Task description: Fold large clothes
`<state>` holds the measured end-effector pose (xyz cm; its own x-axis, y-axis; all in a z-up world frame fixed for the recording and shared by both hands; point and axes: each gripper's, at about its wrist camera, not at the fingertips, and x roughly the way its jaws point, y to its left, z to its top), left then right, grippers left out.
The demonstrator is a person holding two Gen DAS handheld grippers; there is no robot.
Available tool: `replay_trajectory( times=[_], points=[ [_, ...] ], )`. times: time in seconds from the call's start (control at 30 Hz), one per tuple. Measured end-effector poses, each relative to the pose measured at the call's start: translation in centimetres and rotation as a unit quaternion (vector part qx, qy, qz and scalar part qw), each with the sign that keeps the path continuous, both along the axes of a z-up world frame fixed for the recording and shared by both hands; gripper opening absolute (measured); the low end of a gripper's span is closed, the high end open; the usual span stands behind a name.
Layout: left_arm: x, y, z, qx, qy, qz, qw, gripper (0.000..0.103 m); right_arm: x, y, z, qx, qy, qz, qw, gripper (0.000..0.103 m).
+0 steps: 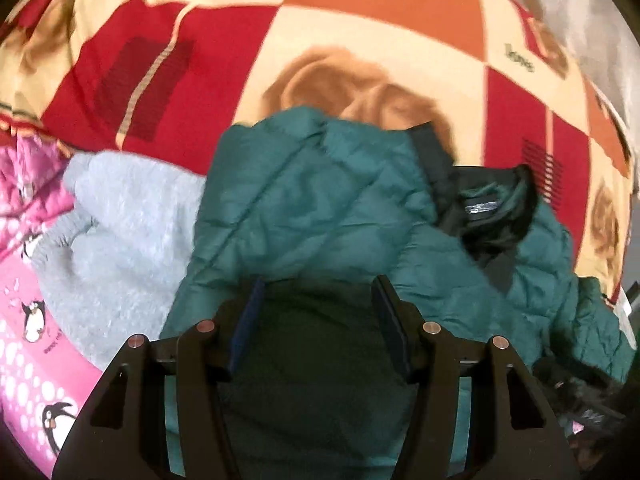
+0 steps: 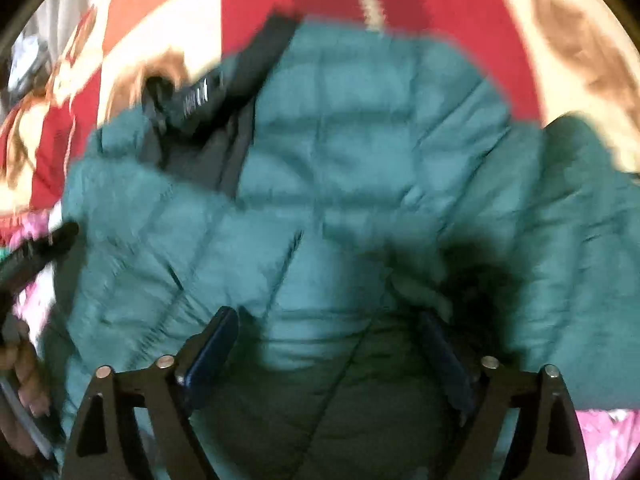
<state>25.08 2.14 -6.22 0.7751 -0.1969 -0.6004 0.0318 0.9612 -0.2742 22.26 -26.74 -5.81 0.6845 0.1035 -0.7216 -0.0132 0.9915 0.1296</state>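
The left wrist view looked down on a teal quilted puffer jacket [image 1: 312, 200] lying bunched on a red, orange and cream patterned blanket [image 1: 192, 56]. The left gripper [image 1: 318, 312] stood partly spread, its two blue-padded fingers [image 1: 246, 320] either side of a dark fold of the jacket directly beneath it. Whether the pads pressed that cloth I could not tell; shadow covered the fold. Ahead of the tips and to their right lay the jacket's black collar lining with a label [image 1: 488, 208]. To the left of the gripper lay a pale grey fleecy garment [image 1: 120, 224] touching the jacket, and beyond it a pink penguin-print fabric [image 1: 28, 320].

The right wrist view was blurred. The right gripper [image 2: 332, 344] had its jaws spread wide, hovering just over the jacket's quilted body [image 2: 360, 152], with cloth below and between the fingers but no clear pinch. The black collar sat ahead and to the left. At the far left edge appeared part of the other tool [image 2: 36, 252] and a person's hand [image 2: 24, 372].

By my judgement the jacket was not yet spread flat, so the step was to take hold of it for laying out. Done well, each gripper would close on a single firm edge, such as hem or shoulder seam, not on puffy bulk, which would likely slip; the two holds should sit well apart so the jacket could be drawn flat, clear of the grey garment.
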Motion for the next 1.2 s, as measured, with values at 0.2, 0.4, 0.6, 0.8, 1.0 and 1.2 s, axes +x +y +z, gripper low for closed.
replay_trajectory(
  times=[0.2,0.4,0.6,0.8,1.0,1.2],
  points=[
    [1.0,-3.0,-3.3,0.069,0.066,-0.026,0.9950,0.061,-1.3,4.7,-1.8,-0.052,0.051,0.072,0.995,0.090],
    [1.7,-2.9,-3.5,0.070,0.066,-0.041,0.9945,0.077,-1.9,4.1,-3.2,-0.020,0.071,0.073,0.995,0.098],
    [1.3,-3.1,-2.8,0.070,0.052,-0.039,0.9955,0.080,-0.4,5.0,-3.8,-0.022,0.069,0.084,0.994,0.102],
    [0.1,-3.2,-2.2,0.089,0.051,-0.013,0.9946,0.080,-5.9,2.6,-1.1,-0.017,0.039,0.054,0.998,0.095],
    [-0.6,-2.7,-1.6,0.099,0.067,-0.005,0.9928,0.080,-6.5,2.2,-3.4,-0.034,0.091,0.077,0.992,0.096],
    [-8.0,1.0,2.2,0.014,-0.003,0.023,0.9996,0.080,-11.5,-2.8,2.5,-0.037,-0.016,-0.002,0.999,0.095]
  ],
)
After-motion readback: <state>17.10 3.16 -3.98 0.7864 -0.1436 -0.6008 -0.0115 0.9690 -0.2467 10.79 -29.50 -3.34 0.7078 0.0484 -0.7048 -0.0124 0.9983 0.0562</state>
